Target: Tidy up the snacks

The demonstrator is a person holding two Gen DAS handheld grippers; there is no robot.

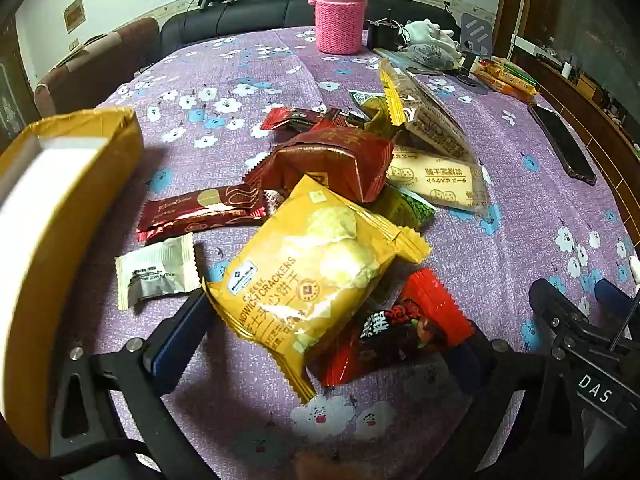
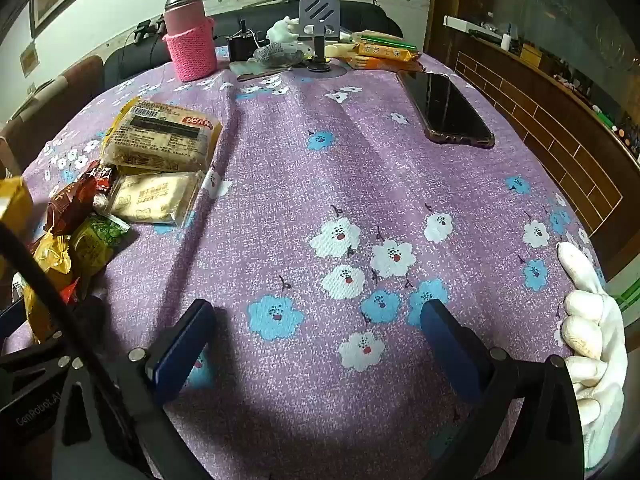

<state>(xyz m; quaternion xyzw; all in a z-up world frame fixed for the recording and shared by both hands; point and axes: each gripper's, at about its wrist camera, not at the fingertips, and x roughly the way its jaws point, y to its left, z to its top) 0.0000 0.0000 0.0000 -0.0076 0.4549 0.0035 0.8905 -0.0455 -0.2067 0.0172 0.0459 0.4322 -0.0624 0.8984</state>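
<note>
A heap of snack packets lies on the purple flowered tablecloth (image 1: 248, 92). My left gripper (image 1: 328, 320) is open, and the yellow cheese cracker packet (image 1: 320, 280) lies between its fingers, with a red packet (image 1: 404, 332) covering the right finger. A small white packet (image 1: 156, 270), a long dark red bar (image 1: 200, 208) and a large red packet (image 1: 336, 160) sit further out. An open yellow box (image 1: 60, 220) stands at the left. My right gripper (image 2: 320, 320) is open over bare cloth, the snack heap (image 2: 152, 148) off to its left.
A pink bottle in a knitted sleeve (image 2: 190, 44) stands at the back, beside a phone stand (image 2: 320, 20) and orange packets (image 2: 384, 54). A dark phone (image 2: 448, 112) lies at the right. A white-gloved hand (image 2: 592, 340) holds the right gripper near the table's edge.
</note>
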